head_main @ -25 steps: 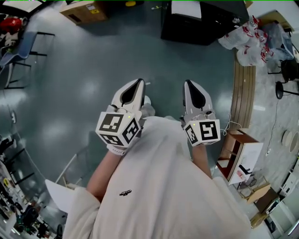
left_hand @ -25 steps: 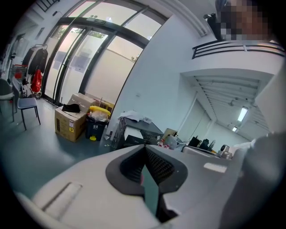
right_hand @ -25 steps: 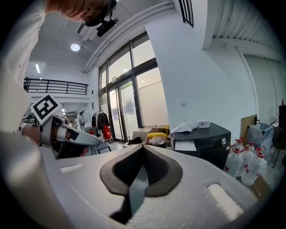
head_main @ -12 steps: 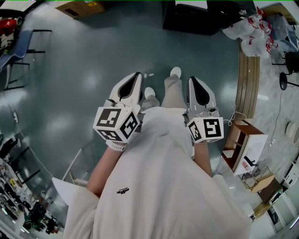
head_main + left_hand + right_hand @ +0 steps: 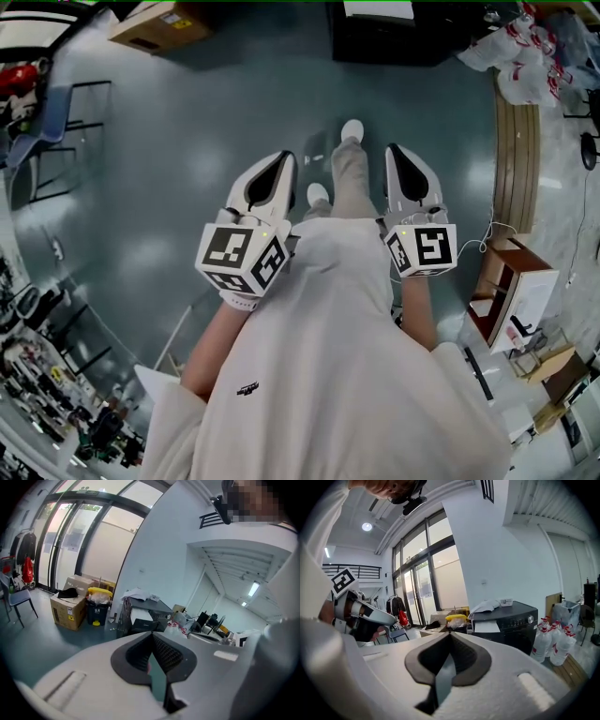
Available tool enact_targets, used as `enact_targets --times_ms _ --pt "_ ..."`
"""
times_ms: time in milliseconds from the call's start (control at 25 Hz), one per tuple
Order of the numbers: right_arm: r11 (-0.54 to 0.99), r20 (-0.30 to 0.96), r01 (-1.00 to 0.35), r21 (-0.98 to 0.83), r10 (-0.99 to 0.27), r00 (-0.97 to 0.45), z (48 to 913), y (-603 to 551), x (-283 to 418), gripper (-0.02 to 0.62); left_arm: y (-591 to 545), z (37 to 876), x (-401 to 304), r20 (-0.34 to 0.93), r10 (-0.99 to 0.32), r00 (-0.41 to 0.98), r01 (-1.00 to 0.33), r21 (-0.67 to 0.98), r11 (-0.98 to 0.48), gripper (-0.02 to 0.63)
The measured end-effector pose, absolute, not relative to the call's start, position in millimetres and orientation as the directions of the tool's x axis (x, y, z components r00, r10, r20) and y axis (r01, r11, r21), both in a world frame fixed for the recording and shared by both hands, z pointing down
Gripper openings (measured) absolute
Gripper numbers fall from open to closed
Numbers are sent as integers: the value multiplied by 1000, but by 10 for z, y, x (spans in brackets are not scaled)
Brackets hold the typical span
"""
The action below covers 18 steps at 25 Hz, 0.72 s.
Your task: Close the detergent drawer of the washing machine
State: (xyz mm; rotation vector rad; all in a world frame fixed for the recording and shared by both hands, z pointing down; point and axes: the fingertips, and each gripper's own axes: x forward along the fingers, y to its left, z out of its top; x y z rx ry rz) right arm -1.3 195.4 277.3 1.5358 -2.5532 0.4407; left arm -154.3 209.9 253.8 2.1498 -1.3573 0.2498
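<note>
Both pairs of jaws were pressed together, empty: left gripper (image 5: 281, 161), right gripper (image 5: 394, 150). The washing machine (image 5: 515, 625) stood well ahead, seemingly nearer the right gripper (drawer indiscernible).

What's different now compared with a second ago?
The person has taken a step: a leg and white shoe now reach forward between the claws, toward the dark washing machine. The left claw and right claw stayed shut and empty, side by side before the body.

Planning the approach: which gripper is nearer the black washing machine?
Right. In the head view the right gripper is almost directly below the washing machine; the left gripper sits farther off, toward its left. Neither touches it.
</note>
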Motion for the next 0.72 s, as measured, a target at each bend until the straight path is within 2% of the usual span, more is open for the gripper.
enact_targets --times_ms 720 --pt "413 268 -886 -209 -848 -458 2956 101 409 2 413 2457 -1085 493 -752 439 -893 331 -304 16"
